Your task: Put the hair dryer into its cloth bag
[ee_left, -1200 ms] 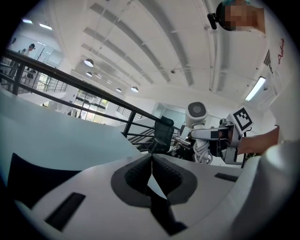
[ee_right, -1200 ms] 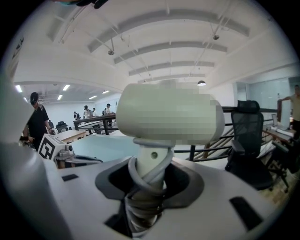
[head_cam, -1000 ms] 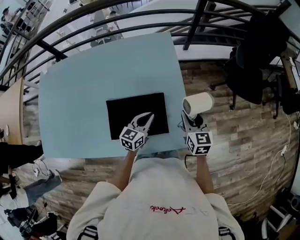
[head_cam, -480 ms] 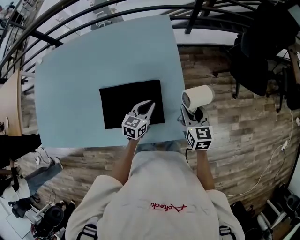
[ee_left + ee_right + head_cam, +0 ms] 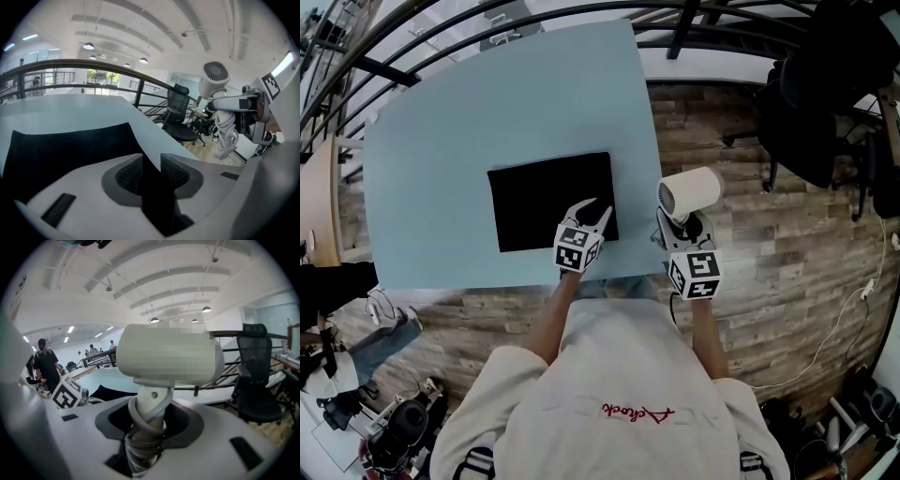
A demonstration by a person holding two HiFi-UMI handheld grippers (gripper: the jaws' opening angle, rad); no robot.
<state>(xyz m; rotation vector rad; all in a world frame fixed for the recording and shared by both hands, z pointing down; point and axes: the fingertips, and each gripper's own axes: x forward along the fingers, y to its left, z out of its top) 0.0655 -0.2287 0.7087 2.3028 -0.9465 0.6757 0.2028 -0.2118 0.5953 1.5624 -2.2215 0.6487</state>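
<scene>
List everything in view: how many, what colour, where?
Table: one, pale blue, centre.
Cloth bag: one, black, flat on the table.
Hair dryer: one, cream, beyond the table's right edge.
Cord: one, pale grey, wound round the dryer's handle.
Office chair: one, black, far right on the floor.
Railing: one, dark, behind the table.
Floor: brown wood planks, around the table.
Left gripper: one, white, over the bag's near right corner, jaws opening, bag edge showing between them.
Right gripper: one, white, shut on the dryer's handle.
Sweatshirt: one, cream, on the person, bottom.
</scene>
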